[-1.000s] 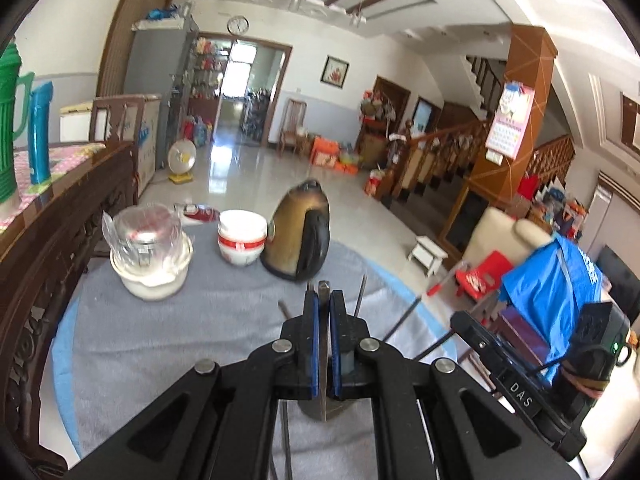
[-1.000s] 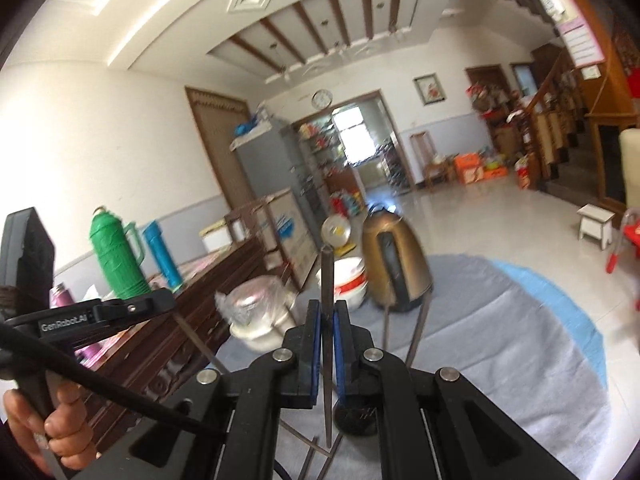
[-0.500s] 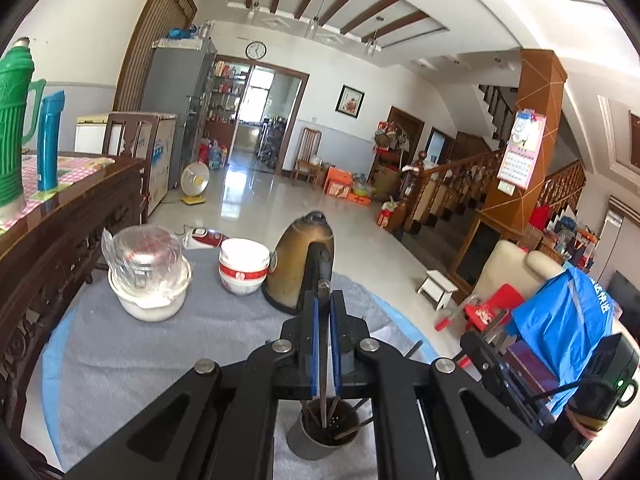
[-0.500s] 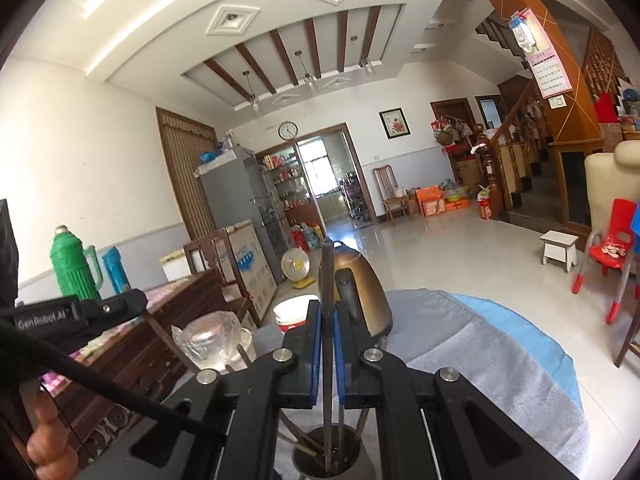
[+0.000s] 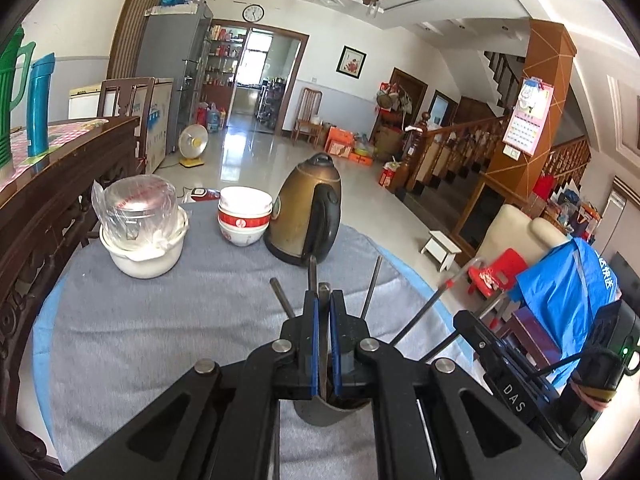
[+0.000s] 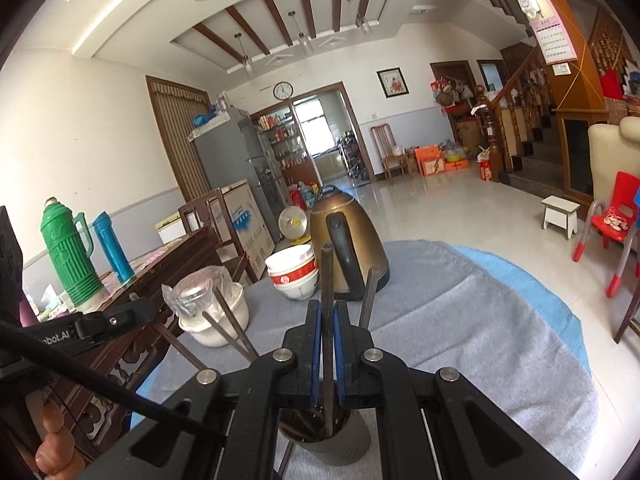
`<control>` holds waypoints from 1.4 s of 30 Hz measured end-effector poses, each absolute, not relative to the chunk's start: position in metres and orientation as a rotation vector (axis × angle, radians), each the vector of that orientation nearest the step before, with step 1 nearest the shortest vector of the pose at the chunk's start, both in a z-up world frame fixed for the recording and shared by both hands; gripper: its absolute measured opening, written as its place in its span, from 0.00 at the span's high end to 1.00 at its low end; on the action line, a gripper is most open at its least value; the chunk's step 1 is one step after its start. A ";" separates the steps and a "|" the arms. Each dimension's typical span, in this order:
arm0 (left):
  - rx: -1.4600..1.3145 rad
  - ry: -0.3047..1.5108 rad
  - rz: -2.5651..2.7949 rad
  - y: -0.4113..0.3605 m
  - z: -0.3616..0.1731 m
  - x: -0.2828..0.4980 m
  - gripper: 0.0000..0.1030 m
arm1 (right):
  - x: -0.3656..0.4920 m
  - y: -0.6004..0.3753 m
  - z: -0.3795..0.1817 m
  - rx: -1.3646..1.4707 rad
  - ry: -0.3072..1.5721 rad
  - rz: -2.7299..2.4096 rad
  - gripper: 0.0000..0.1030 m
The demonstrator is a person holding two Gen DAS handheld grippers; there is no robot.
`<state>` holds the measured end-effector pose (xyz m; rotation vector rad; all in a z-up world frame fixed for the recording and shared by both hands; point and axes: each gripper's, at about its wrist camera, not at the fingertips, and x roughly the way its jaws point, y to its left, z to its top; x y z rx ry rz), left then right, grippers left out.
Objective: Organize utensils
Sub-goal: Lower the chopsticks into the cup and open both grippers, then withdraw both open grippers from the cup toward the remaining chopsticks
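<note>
A grey cup [image 5: 320, 414] stands on the grey cloth right under my left gripper [image 5: 323, 300], which is shut on a dark chopstick [image 5: 323, 292] pointing down into it. Several other chopsticks [image 5: 371, 286] lean out of the cup. In the right wrist view the same cup [image 6: 334, 446] sits below my right gripper [image 6: 327, 310], shut on another dark chopstick [image 6: 327, 272] whose lower end is inside the cup. More chopsticks [image 6: 367, 296] fan out on both sides. Both grippers meet over the cup, and each shows at the edge of the other's view.
A brass kettle [image 5: 306, 212], stacked red-and-white bowls [image 5: 244, 216] and a white pot with a plastic-wrapped lid [image 5: 142, 236] stand at the far side of the round table [image 5: 132, 320]. A dark wooden sideboard [image 5: 60, 172] with green and blue flasks borders the left. A hand [image 6: 52, 440] grips the left tool.
Both grippers have sunk toward the cup with their chopsticks, whose lower ends now reach into it. The cup sits closer under the jaws in both views.
</note>
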<state>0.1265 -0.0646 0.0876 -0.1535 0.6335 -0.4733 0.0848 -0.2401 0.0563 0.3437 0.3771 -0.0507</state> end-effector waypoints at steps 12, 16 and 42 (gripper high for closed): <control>-0.055 0.637 -0.410 -0.056 0.070 0.105 0.35 | 0.080 -0.243 0.041 0.442 0.457 0.003 0.90; -0.010 0.643 -0.355 -0.049 0.059 0.099 0.31 | 0.073 -0.249 0.034 0.487 0.480 0.025 0.86; 0.093 0.703 -0.182 -0.028 0.019 0.098 0.27 | 0.063 -0.214 -0.016 0.460 0.641 0.117 0.66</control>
